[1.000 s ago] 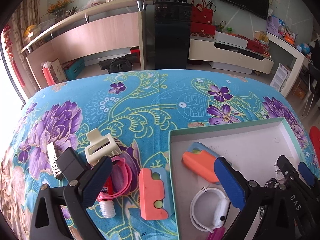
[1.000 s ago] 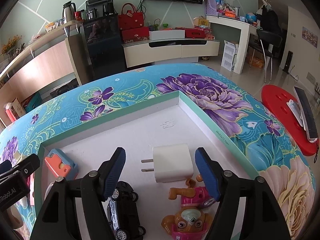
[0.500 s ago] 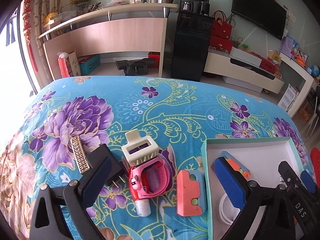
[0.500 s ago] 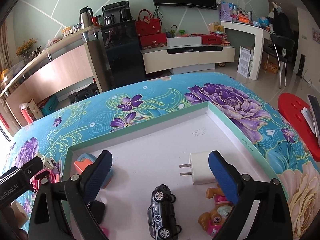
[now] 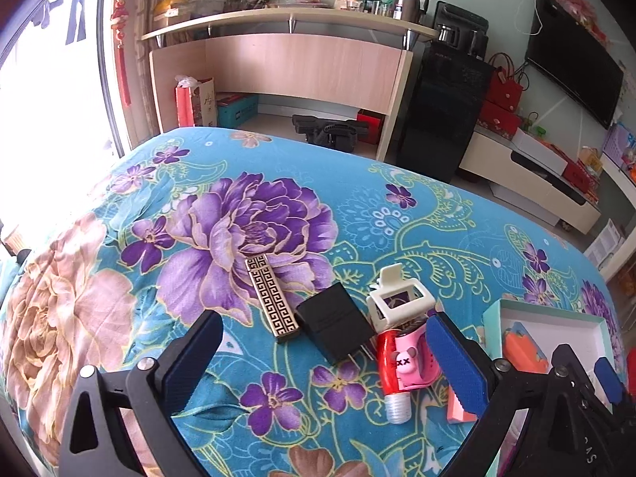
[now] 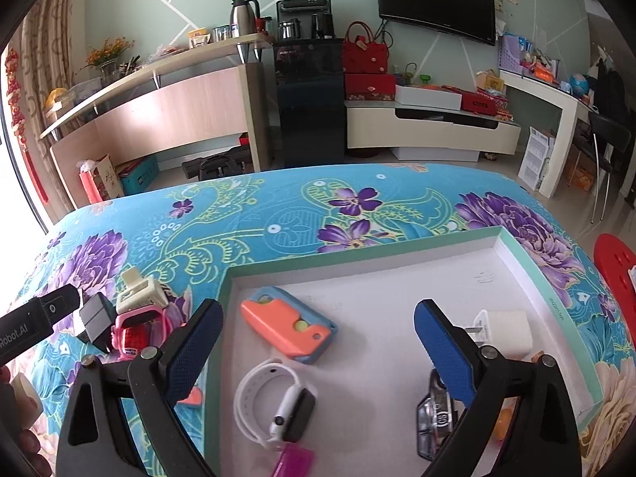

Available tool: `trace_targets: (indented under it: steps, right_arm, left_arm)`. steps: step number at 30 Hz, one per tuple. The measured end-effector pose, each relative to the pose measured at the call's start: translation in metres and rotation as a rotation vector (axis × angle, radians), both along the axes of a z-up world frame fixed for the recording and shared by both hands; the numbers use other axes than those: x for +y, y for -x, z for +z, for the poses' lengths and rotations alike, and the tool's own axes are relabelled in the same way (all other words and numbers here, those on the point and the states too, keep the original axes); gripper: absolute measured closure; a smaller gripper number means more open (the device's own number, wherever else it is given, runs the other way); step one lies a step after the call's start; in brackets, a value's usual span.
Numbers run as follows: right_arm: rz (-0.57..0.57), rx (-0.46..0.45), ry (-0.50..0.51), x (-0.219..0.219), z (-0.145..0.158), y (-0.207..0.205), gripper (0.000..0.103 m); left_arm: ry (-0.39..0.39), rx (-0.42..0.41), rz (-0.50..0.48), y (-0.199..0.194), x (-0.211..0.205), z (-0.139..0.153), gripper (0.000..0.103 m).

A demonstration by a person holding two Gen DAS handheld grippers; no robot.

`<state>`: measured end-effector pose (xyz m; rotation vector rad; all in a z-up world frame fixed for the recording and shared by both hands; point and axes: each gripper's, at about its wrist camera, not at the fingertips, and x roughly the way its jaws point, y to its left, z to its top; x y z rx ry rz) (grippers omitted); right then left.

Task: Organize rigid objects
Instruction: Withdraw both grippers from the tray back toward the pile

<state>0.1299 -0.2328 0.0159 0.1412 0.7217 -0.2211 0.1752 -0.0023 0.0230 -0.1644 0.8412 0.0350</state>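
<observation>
Surface: a desk [image 5: 326, 214] under a turquoise floral cloth carries every item.
Tray: a white box with a mint rim [image 6: 357, 266] sits on the right part of the desk.
Sorted so far: an orange-and-blue case [image 6: 288, 328], a white smartwatch [image 6: 274, 401], a white plug adapter [image 6: 507, 332], a dark toy car [image 6: 435, 417] and a magenta piece [image 6: 292, 463] lie inside the tray.
Left to sort: a patterned gold-and-black bar [image 5: 272, 298], a black block [image 5: 336, 326], a cream hair clip [image 5: 399, 302], a pink watch over a red bottle [image 5: 405, 361] and an orange slab [image 5: 457, 407] lie on the cloth, left of the tray.
Progress: judged roughly half done.
Bar, long axis: runs from near right to far left, flat on the cloth, its lower end touching the block.
Left claw [image 5: 326, 361]: released, empty, jaws wide, hovering just near the bar and block.
Right claw [image 6: 318, 351]: released, jaws having just spread wide, nothing gripped, over the tray.
</observation>
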Motion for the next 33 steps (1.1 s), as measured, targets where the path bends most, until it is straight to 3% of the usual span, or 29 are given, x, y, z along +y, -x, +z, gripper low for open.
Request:
trace_targets:
  steps: [8,12,33]
  right_arm:
    - [0.123,-0.049,-0.044,0.035,0.002,-0.001,0.006]
    - [0.162,-0.029,-0.085,0.045,-0.004,-0.005,0.006]
    - [0.287,0.043,-0.059,0.100,-0.015,-0.017,0.006]
  left_arm:
    - [0.040,0.010,0.061,0.000,0.032,-0.005,0.000]
    - [0.053,0.014,0.076,0.000,0.045,-0.006,0.000]
    - [0.135,0.091,0.126,-0.024,0.095,-0.038,0.000]
